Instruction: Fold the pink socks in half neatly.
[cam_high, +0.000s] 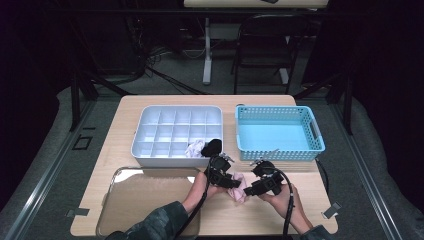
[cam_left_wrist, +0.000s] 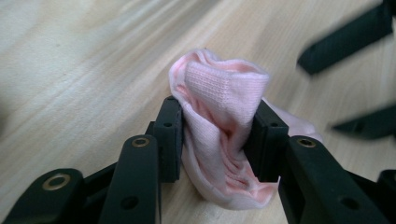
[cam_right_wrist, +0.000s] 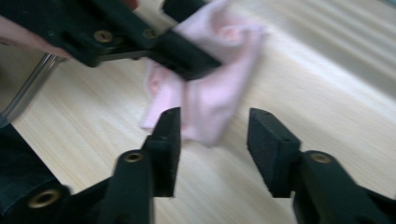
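Left fingers (cam_left_wrist: 218, 140) around pink sock (cam_left_wrist: 219, 121)

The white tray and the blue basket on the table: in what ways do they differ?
The white tray has solid walls and many small compartments; the blue basket has perforated walls and one open space. A pale sock and a black sock lie in the white tray, while the blue basket is empty. Both are rectangular and stand side by side.
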